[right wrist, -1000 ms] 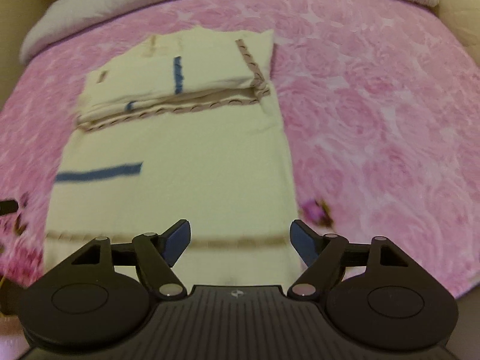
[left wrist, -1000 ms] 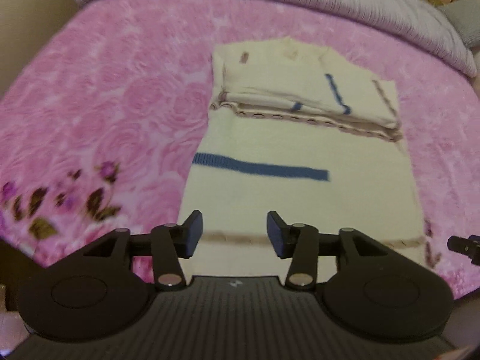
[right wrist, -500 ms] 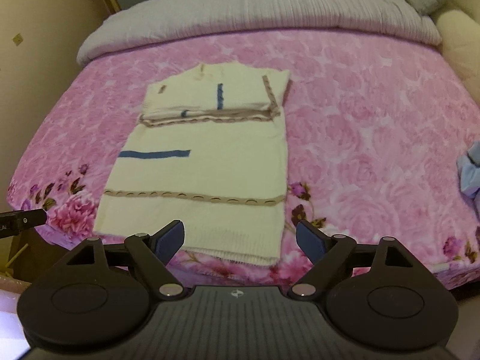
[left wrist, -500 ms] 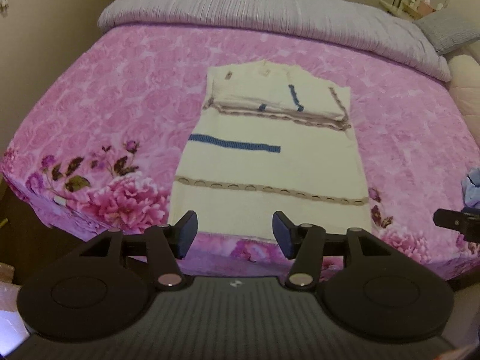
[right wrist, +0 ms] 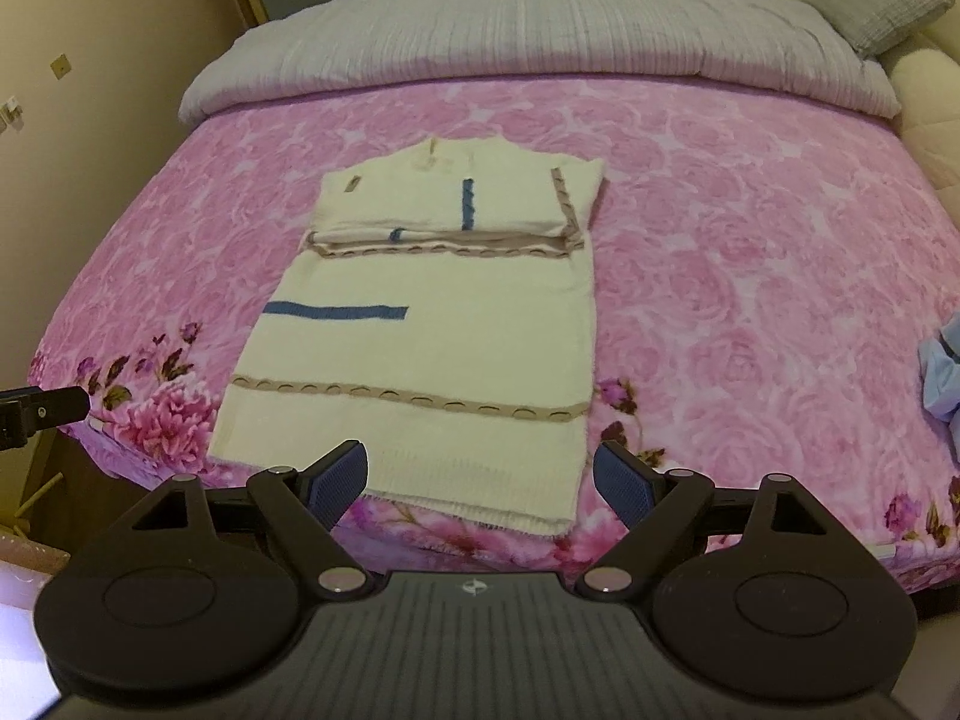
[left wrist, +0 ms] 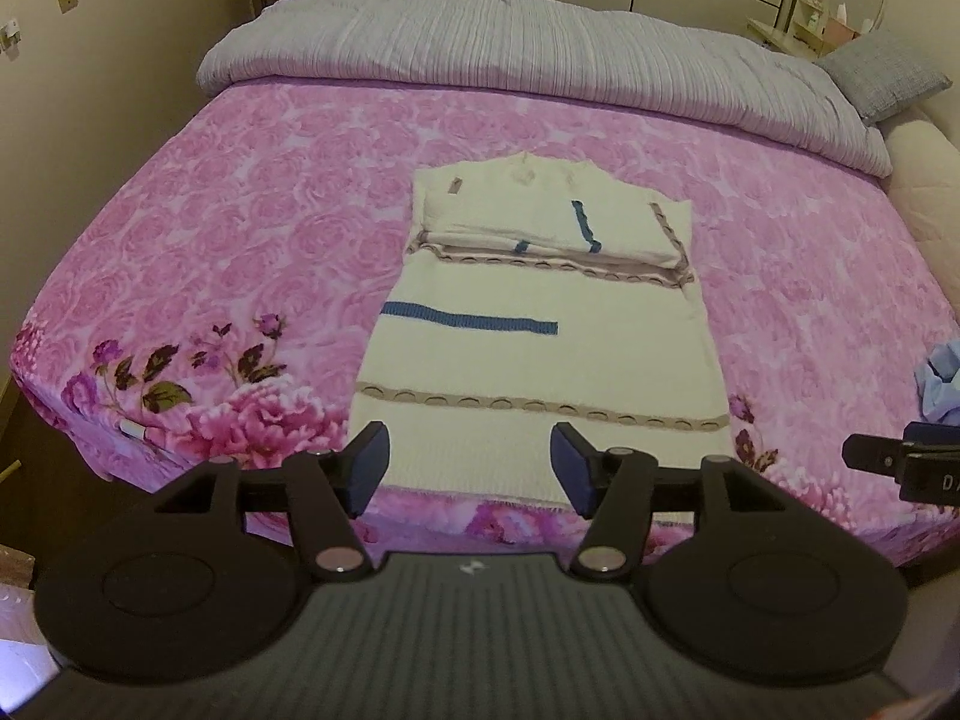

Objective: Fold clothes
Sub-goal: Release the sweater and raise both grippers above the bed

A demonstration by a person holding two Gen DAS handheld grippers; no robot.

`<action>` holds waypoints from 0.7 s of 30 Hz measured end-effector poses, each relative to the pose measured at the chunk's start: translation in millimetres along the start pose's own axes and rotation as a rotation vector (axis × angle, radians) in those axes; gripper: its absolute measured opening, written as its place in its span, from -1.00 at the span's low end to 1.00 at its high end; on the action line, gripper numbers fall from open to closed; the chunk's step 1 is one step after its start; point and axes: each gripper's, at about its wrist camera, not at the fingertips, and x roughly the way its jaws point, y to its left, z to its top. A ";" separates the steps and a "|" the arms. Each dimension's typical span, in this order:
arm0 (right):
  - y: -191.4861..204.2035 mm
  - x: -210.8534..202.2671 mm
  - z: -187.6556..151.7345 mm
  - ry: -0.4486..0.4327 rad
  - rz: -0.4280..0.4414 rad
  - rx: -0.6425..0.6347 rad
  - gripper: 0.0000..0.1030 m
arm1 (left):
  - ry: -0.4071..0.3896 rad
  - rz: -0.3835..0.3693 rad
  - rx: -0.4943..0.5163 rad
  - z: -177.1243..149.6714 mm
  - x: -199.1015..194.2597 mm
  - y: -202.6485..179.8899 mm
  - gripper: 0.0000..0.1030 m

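A cream knitted sweater (left wrist: 540, 354) (right wrist: 420, 354) with blue stripes and tan trim bands lies flat on the pink floral bedspread (left wrist: 240, 252). Its sleeves are folded across the upper part, and its hem reaches the bed's near edge. My left gripper (left wrist: 468, 468) hovers above and in front of the hem's left half; its jaws are opening with nothing between them. My right gripper (right wrist: 480, 480) hangs open over the hem's right half, holding nothing. Each gripper's tip shows at the edge of the other's view.
A grey duvet (left wrist: 540, 54) is bunched along the far end of the bed, with a grey pillow (left wrist: 882, 78) at the right. A light blue garment (right wrist: 942, 372) lies at the bed's right edge. A wall (left wrist: 90, 60) runs close along the left side.
Both grippers have pulled back and upward from the sweater's lower part, so the whole bed now shows. Both pairs of jaws stand slightly wider. The sweater has not moved.
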 end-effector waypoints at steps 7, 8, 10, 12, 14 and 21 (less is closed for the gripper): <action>-3.5 -0.5 0.4 0.012 0.000 0.003 0.66 | 0.014 0.006 0.012 0.7 -0.6 -4.0 0.08; -3.8 -0.9 0.5 0.012 0.001 0.003 0.66 | 0.018 0.007 0.012 -0.3 -0.5 -4.5 0.09; -4.9 -1.0 -0.4 0.016 0.002 0.004 0.66 | 0.026 0.011 0.012 -2.5 -0.1 -5.6 0.09; -5.1 -0.3 -2.5 0.026 0.003 0.004 0.66 | 0.036 0.014 0.011 -5.9 0.4 -6.0 0.09; -4.0 1.0 -4.8 0.038 0.003 0.004 0.66 | 0.049 0.017 0.009 -10.4 0.7 -5.4 0.09; -3.9 0.1 -15.8 0.068 0.004 0.001 0.66 | 0.076 0.018 0.006 -24.0 -2.8 -4.6 0.10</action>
